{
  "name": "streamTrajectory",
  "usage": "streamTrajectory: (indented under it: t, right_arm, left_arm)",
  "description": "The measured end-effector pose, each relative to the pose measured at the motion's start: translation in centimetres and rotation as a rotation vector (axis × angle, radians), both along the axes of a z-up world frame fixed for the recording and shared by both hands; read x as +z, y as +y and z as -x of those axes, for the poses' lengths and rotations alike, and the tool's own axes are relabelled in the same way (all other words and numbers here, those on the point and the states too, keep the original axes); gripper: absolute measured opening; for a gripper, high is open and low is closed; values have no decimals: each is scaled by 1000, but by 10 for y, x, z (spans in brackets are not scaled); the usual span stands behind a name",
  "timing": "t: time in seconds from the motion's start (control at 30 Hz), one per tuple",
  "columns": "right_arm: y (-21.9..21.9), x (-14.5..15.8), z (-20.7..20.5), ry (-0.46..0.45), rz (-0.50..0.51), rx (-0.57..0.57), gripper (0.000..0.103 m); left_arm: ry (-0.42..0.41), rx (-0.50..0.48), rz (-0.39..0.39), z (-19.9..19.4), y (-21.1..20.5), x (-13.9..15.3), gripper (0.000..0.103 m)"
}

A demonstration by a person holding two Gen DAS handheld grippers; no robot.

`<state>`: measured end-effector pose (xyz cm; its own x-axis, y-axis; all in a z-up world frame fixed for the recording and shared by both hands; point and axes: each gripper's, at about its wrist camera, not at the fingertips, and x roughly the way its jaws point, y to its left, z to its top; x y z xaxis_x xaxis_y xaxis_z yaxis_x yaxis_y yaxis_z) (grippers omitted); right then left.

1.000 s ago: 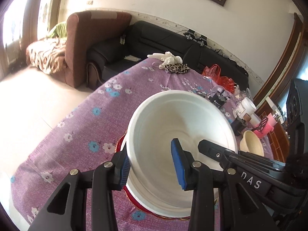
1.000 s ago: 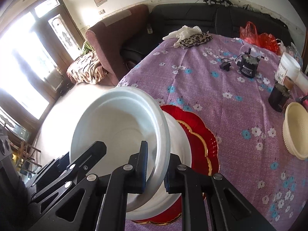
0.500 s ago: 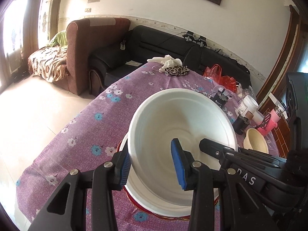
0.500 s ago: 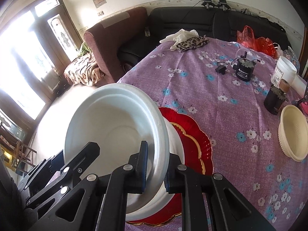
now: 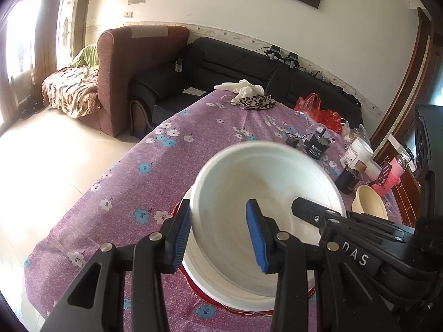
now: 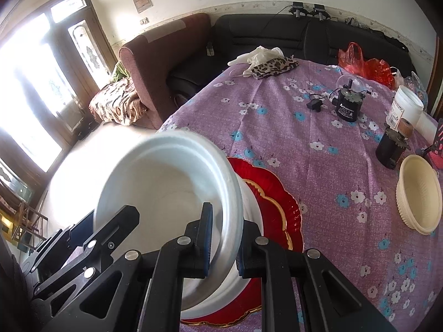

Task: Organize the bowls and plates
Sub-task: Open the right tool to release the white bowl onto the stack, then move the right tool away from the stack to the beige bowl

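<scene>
a white bowl point(image 6: 171, 193) is held tipped above a second white bowl point(image 6: 250, 207), which sits on a red plate point(image 6: 279, 207) on the bench point(image 6: 318, 166). its mouth is turned sideways toward the left gripper in the right wrist view, so its axis lies closer to level than upright; in the left wrist view its hollow point(image 5: 265, 202) is looked into directly. being round, it has no long axis; only the rim-to-base axis matters.

the rim is pinched by the right gripper point(image 6: 223, 238), its jaws pressed onto the wall, one inside and one outside. the left gripper point(image 5: 218, 233) straddles the opposite wall with its jaws spread; whether its pads point(image 5: 256, 232) touch the bowl cannot be told.

the step in hand is judged to be the nesting of the upper bowl into the lower one, or its lifting off; which of the two cannot be told. for nesting, the bowl would need to be levelled, mouth up, centred over the lower bowl and lowered before release.

further out, a cream bowl point(image 6: 418, 193) lies well apart on the bench, probably yet to be gathered, near a dark jar point(image 6: 390, 149) and a white tub point(image 6: 405, 109).
</scene>
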<state>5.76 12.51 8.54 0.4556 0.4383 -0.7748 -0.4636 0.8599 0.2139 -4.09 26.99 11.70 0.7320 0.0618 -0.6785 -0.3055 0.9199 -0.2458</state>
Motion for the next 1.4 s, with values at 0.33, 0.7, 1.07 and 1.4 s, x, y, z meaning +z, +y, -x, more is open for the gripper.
streamTrajectory:
  t: [0.33,0.7,1.07,1.4]
  right_arm:
    - [-5,-4,-5,17,-14,-22,16]
    - [-23,0,-2,18,-80,-54,16]
    - [-67,10,11,-13,-143,-118,46]
    - [-139,4,25,-3,-195,-207,51]
  left_arm:
    - [-3,1,2,1,1,0,38]
    - [-6,7,6,5,0,2,51]
    - [-39,3,-27,25,-20,18,68]
    - [-53,-48,-91,42,-59,33,71]
